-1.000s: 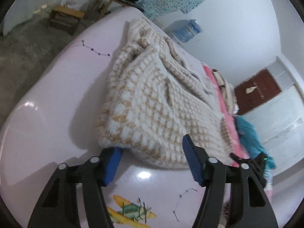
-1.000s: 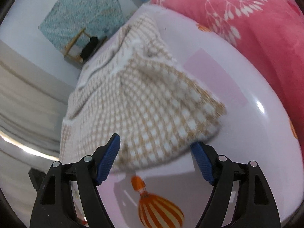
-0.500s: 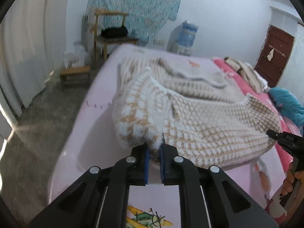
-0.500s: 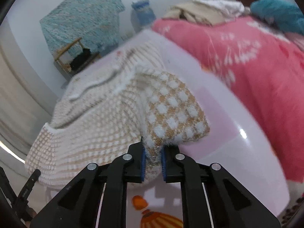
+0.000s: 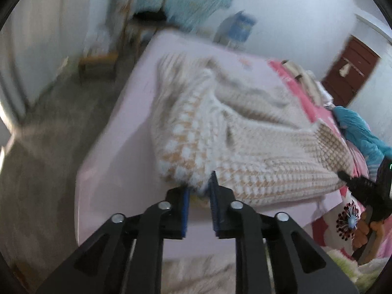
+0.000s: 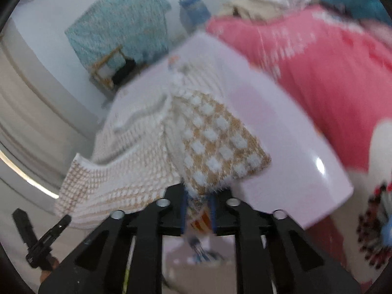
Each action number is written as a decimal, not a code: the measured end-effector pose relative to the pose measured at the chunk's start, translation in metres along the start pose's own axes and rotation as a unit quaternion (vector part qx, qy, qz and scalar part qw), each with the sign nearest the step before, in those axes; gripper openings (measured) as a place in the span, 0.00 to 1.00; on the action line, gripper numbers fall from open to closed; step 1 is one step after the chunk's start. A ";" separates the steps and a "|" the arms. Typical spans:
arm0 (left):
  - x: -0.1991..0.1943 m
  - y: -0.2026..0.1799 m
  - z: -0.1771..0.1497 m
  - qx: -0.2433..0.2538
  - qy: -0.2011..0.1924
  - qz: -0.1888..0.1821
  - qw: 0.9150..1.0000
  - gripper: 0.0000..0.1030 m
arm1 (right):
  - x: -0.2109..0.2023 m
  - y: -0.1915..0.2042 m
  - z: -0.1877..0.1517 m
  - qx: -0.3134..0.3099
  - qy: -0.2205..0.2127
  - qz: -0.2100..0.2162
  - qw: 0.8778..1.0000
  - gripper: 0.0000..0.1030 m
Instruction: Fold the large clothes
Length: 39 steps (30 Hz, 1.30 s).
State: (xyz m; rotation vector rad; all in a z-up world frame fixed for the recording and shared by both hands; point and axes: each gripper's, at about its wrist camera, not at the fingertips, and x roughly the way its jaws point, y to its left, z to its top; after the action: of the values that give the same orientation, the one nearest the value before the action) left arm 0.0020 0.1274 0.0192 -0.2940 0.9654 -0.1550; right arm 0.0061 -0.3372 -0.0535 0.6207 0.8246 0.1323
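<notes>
My left gripper (image 5: 199,197) pinches the near-left corner of the tan-and-white checked knit sweater (image 5: 240,147), its blue pads drawn in on the fuzzy hem. I judge the grip is taken at the very edge so the whole width can be carried at once. The sweater lies rumpled across the pale pink sheet (image 5: 117,166) of the bed, most of it beyond the corner I hold, one edge running toward the pink floral quilt (image 5: 328,120) on its far right side. In the right wrist view, my right gripper (image 6: 198,199) clamps the sweater's (image 6: 215,142) other near corner, raised just off the sheet (image 6: 289,142), with cloth bunched between the pads. Holding both corners keeps the hem taut between my hands, which a large garment needs for a straight fold. Both views are blurred. Beyond the sweater, a wooden chair (image 5: 147,9) and a blue water jug (image 5: 241,28) stand by the wall.
</notes>
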 end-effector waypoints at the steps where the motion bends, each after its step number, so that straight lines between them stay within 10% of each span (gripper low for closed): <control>1: 0.002 0.009 -0.004 -0.019 0.012 0.002 1.000 0.23 | 0.003 -0.010 0.000 0.014 0.013 -0.003 1.000 0.38; 8: -0.045 0.021 0.004 0.000 -0.088 0.108 0.990 0.33 | -0.062 -0.035 0.020 0.021 -0.070 -0.063 0.995 0.62; 18: 0.014 -0.084 0.032 0.165 -0.041 -0.040 0.985 0.33 | 0.008 0.098 0.013 -0.211 -0.038 0.020 0.977 0.60; 22: 0.059 -0.115 0.025 0.215 0.005 -0.027 0.976 0.33 | 0.056 0.129 -0.006 -0.274 0.022 0.032 0.961 0.41; 39: 0.086 -0.046 0.058 0.112 0.000 0.039 0.993 0.35 | 0.085 0.070 0.040 -0.200 0.033 -0.057 0.978 0.37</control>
State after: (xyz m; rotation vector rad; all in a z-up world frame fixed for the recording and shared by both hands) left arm 0.0988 0.0714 -0.0028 -0.0510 0.9492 -0.1906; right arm 0.1013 -0.2689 -0.0483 0.1896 0.8653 0.2088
